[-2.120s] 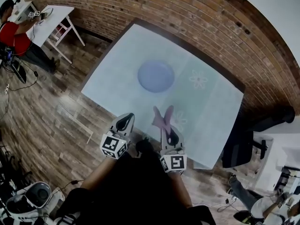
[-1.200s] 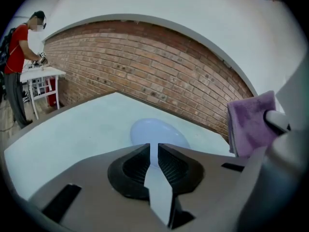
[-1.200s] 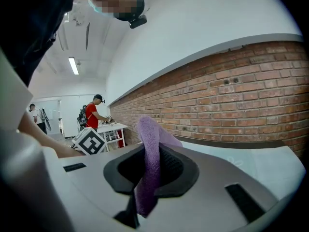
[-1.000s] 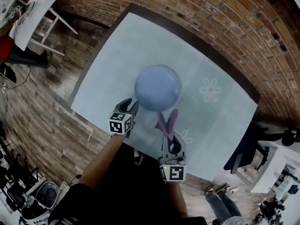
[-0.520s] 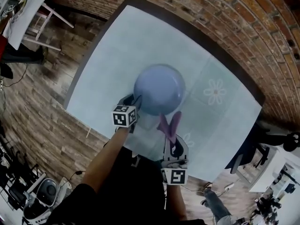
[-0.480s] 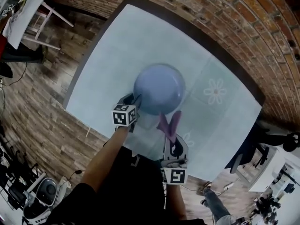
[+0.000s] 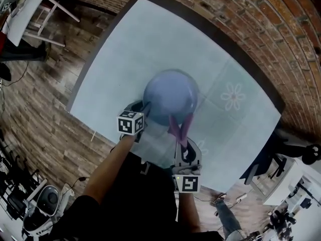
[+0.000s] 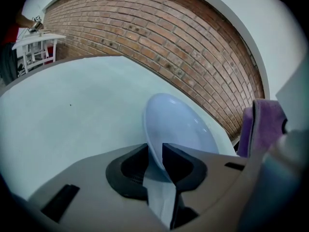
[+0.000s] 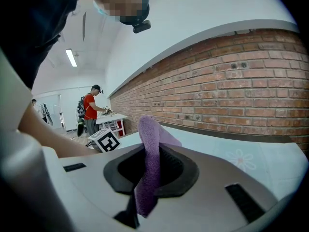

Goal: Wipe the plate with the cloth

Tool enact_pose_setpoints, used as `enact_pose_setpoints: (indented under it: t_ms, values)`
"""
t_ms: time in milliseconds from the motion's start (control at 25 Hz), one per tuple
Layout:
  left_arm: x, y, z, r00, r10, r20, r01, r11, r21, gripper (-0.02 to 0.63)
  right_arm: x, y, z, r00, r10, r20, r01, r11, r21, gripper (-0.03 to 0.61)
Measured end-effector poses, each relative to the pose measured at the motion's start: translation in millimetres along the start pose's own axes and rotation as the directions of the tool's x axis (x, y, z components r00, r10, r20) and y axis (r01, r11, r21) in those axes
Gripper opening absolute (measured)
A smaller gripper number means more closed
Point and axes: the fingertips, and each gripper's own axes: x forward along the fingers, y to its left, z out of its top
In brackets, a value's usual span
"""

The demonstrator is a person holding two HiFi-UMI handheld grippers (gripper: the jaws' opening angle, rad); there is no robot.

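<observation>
A pale blue plate [image 7: 170, 95] lies on the light blue table [image 7: 125, 49]. My left gripper [image 7: 143, 107] sits at the plate's near left rim. In the left gripper view the plate [image 8: 176, 124] has its rim between the jaws of that gripper [image 8: 155, 153], which are closing with a small gap still showing. My right gripper [image 7: 183, 143] is shut on a purple cloth [image 7: 176, 127], whose free end reaches over the plate's near edge. In the right gripper view the cloth [image 9: 149, 144] stands up out of the shut gripper [image 9: 150, 164]. The cloth [image 8: 263, 124] also shows at the right of the left gripper view.
A flower print [image 7: 233, 95] marks the table to the right of the plate. A brick wall [image 7: 261, 29] runs behind the table. A white side table [image 7: 25, 4] stands far left on the wood floor, and a dark chair [image 7: 271, 159] at right. A person in red [image 9: 89, 112] stands far off.
Both grippers have come forward and down to the plate. The left one now has the rim between its jaws, and the cloth's end now overlaps the plate's near edge.
</observation>
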Motion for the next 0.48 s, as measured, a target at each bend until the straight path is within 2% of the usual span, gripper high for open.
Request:
enact_pose_setpoints:
  t_ms: [320,480]
  values:
    - [-28,-7,-38,0.997,-0.028,-0.069,0.033,0.996,0.082,0.091,14,19,-8,0.996,0.082,-0.031,-0.082,0.997,0.007,0.063]
    - [-35,-9,-52,0.991,-0.055,-0.119,0.072,0.987,0.146,0.086,24,33,-22,0.975,0.2,-0.099,-0.202,0.979,-0.015,0.063]
